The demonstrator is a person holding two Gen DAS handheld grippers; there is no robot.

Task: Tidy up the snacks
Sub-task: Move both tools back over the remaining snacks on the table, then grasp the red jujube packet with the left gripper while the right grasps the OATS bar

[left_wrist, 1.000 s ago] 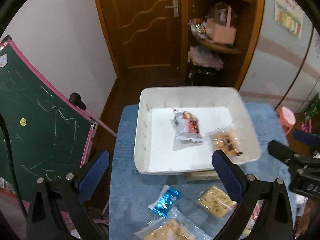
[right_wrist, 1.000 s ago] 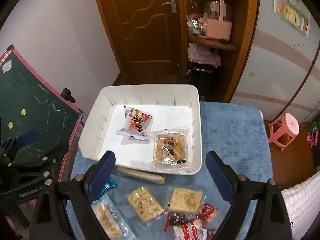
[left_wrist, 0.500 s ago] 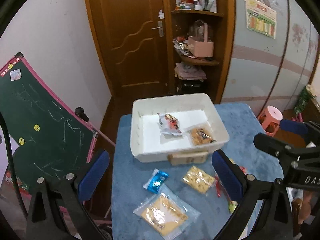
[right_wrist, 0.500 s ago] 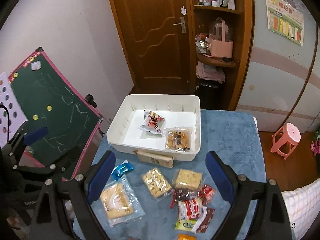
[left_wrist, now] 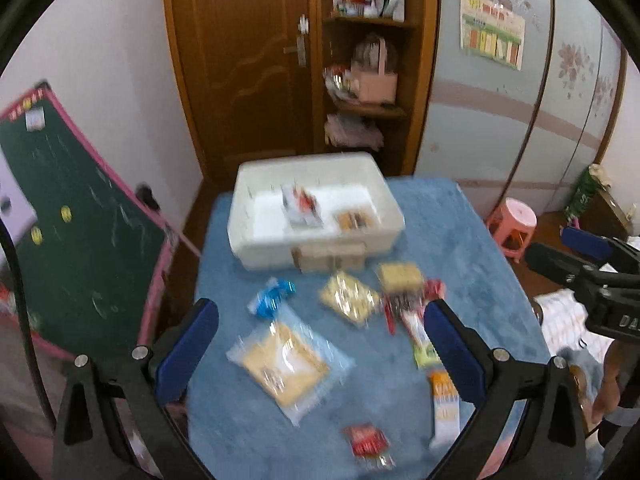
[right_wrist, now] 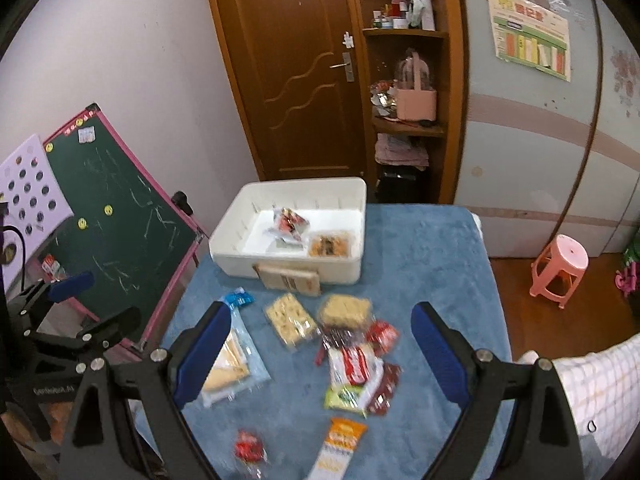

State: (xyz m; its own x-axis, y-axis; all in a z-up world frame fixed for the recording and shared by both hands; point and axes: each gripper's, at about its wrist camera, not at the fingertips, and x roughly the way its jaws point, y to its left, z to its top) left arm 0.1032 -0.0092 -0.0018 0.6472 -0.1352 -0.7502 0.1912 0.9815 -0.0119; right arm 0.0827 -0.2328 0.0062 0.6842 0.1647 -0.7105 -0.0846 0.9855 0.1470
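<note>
A white bin (left_wrist: pixel 260 256) (right_wrist: pixel 240 258) stands at the far end of a blue-covered table (left_wrist: pixel 440 240). Inside it lie a red-and-white packet (left_wrist: pixel 300 206) (right_wrist: pixel 290 222) and a cracker packet (left_wrist: pixel 354 220) (right_wrist: pixel 330 245). Several loose snacks lie on the cloth in front of the bin, among them a large clear cracker bag (left_wrist: pixel 286 364), a blue packet (left_wrist: pixel 272 298) and a red-and-white pack (right_wrist: pixel 354 364). My left gripper (left_wrist: pixel 318 320) hovers open above the cracker bag. Well above the snack pile, my right gripper (right_wrist: pixel 322 316) is open and holds nothing.
A brown box (right_wrist: pixel 288 278) leans on the bin's front wall. A green chalkboard (left_wrist: pixel 72 240) stands close by the table's left edge. A pink stool (right_wrist: pixel 560 268) is on the floor to the right. Behind the table are a wooden door and shelves (right_wrist: pixel 408 128).
Both grippers have drawn back and up from the bin. The bin looks smaller and more loose snacks on the near cloth have come into view. Both stay open.
</note>
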